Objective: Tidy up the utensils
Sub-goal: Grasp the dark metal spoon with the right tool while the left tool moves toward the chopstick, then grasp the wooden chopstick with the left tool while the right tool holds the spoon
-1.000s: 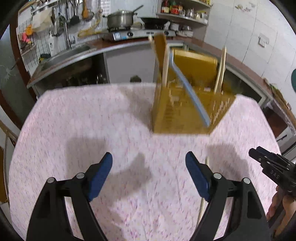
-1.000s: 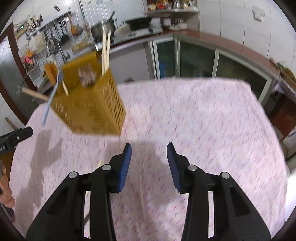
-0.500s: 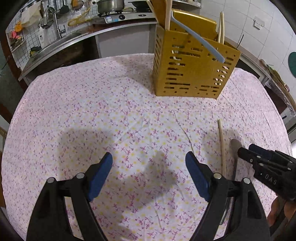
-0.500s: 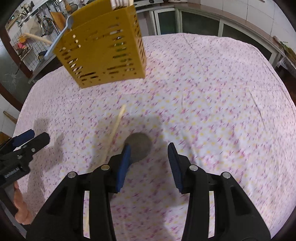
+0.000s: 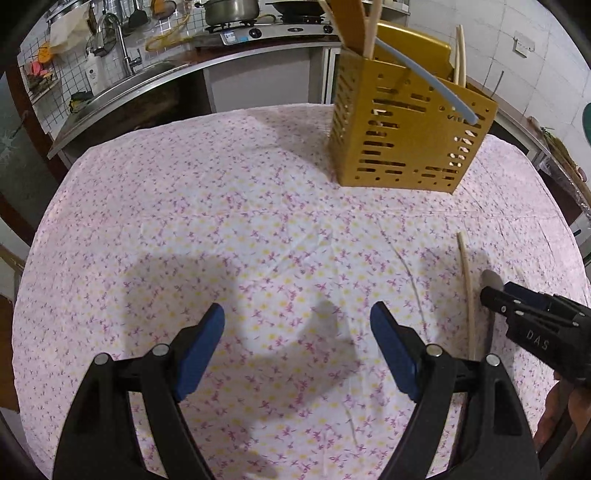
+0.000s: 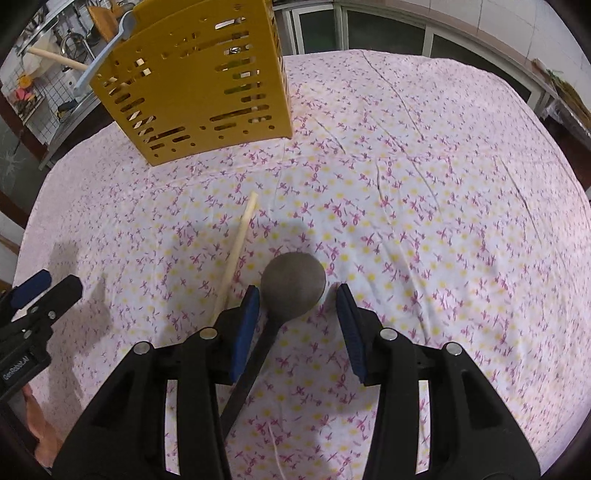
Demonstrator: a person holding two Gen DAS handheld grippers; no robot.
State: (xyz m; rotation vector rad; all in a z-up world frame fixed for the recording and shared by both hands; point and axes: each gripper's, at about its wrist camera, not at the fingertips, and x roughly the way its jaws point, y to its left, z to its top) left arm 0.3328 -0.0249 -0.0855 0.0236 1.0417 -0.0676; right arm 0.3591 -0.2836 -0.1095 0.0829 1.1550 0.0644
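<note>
Right tongs [image 6: 297,306] spread apart and low over the table [image 6: 443,206], blue pads [image 6: 245,325] flanking the round head of a dark spoon [image 6: 291,284] without touching it. Spoon flat on the floral cloth, handle running back beneath the tongs' left finger. Just left of the spoon, a single wooden chopstick [image 6: 236,254], also flat on the cloth, tip angled toward the holder. Left tongs [image 5: 297,343] likewise released, pads [image 5: 391,350] wide apart, gripping nothing, hovering above bare cloth near the table's front edge; seen again at the left margin of the right wrist view [image 6: 37,314]. Right tongs visible from the left wrist view [image 5: 532,328] at the right edge, tips beside the same chopstick [image 5: 467,288] and the grey spoon head [image 5: 491,278].

Farther back, upright on the cloth and well apart from both tongs, a yellow slotted utensil holder [image 5: 406,147], shown close up in the right wrist view [image 6: 195,81]. Standing inside: a blue-grey handle [image 5: 424,81] leaning across the front, a broad wooden spatula [image 5: 351,26], and a pair of pale chopsticks [image 5: 460,55] at the rear corner.

Beyond the table, a kitchen counter with a steel sink and faucet [image 5: 118,48] to the left, and a lidded pot [image 5: 231,9] on a gas stove.
</note>
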